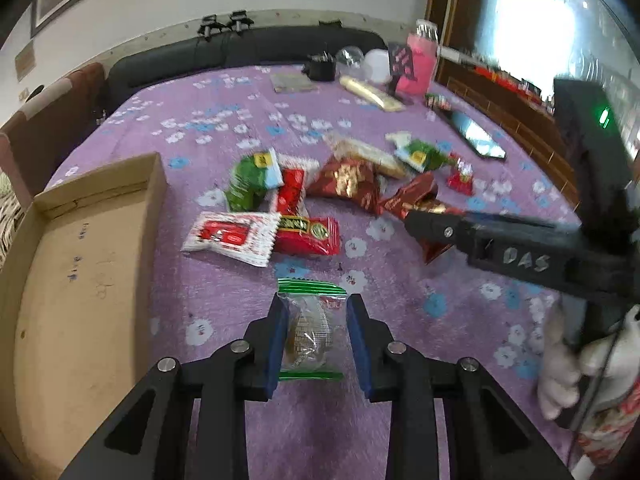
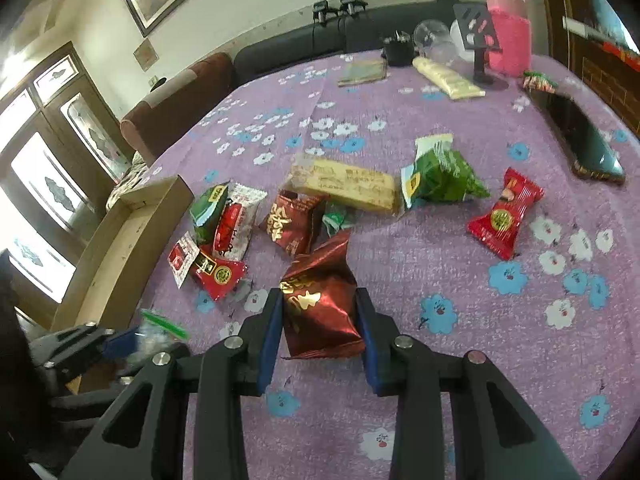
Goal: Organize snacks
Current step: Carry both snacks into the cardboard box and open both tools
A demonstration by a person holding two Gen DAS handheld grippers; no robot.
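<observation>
My left gripper [image 1: 316, 304] is shut on a clear snack packet with green edges [image 1: 310, 330], held over the purple flowered tablecloth [image 1: 200, 128]. My right gripper [image 2: 318, 300] is shut on a dark red foil snack packet [image 2: 320, 304]; this gripper also shows in the left wrist view [image 1: 416, 222]. A loose pile of snacks lies mid-table: red packets [image 1: 306, 236], green packets [image 1: 248, 184], a white-and-red sachet [image 1: 232, 236] and a beige wafer bar [image 2: 346, 186]. An open cardboard box [image 1: 80, 280] stands to the left.
At the far end stand a pink bottle [image 2: 508, 32], a cream tube [image 2: 446, 78], a glass bowl [image 2: 434, 38] and a small black stand [image 2: 478, 28]. A dark tray [image 2: 584, 144] lies at the right edge. A sofa [image 2: 288, 48] runs behind the table.
</observation>
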